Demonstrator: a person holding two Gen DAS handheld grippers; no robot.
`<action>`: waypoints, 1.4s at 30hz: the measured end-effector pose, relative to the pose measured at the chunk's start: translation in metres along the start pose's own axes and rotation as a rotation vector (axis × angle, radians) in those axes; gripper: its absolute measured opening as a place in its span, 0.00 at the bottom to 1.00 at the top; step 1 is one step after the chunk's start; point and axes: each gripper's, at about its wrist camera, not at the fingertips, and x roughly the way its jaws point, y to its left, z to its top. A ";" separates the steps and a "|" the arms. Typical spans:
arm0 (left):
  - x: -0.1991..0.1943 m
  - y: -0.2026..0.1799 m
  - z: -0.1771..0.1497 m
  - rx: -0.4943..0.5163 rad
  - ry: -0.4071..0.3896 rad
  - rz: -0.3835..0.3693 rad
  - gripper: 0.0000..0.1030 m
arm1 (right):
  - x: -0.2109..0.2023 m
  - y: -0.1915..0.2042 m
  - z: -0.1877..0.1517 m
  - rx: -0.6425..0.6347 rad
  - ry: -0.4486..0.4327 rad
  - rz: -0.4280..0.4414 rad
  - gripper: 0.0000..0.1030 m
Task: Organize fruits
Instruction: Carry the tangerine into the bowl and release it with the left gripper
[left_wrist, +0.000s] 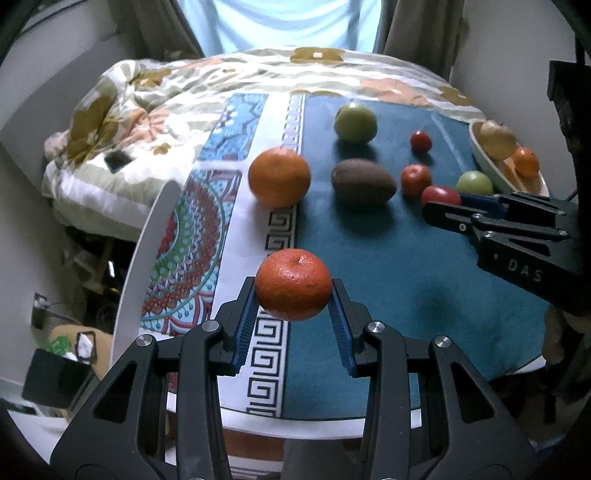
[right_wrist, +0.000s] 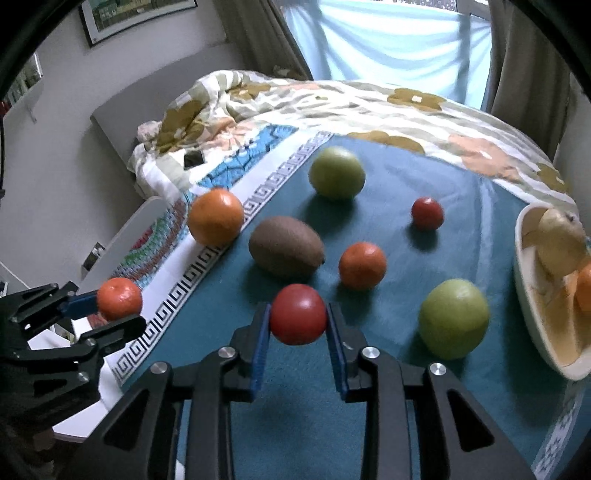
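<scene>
Left gripper: black jaws with ribbed blue pads clamped on either side of a small mandarin, its skin pebbled and deep orange-red, stem dimple up; the fruit is held clear of the table over the white key-pattern border of the cloth. Right gripper: same build, pads pressed on a smooth, glossy red tomato above the teal field of the cloth (whether it touches the fabric, cannot tell). Cloth looks soft and matte, teal in the middle, with a mandala print toward one edge. Loose on it: a large round orange on the border strip; a fuzzy brown oval kiwi just beside it; a dull green round fruit farther back; a small shiny red tomato apart to the right; a small mandarin-like orange fruit near the kiwi; a second green fruit close to the bowl. Bowl: pale cream, smooth, shallow, at the table's right edge, holding a tan rounded fruit and an orange one. Behind the table, a rumpled floral quilt.
</scene>
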 end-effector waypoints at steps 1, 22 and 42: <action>-0.004 -0.002 0.003 -0.001 -0.006 -0.002 0.41 | -0.006 -0.002 0.002 0.004 -0.009 0.000 0.27; -0.054 -0.176 0.100 0.139 -0.200 -0.136 0.41 | -0.154 -0.141 0.000 0.077 -0.142 -0.117 0.27; 0.066 -0.300 0.144 0.427 -0.014 -0.274 0.41 | -0.141 -0.258 -0.027 0.357 -0.087 -0.239 0.27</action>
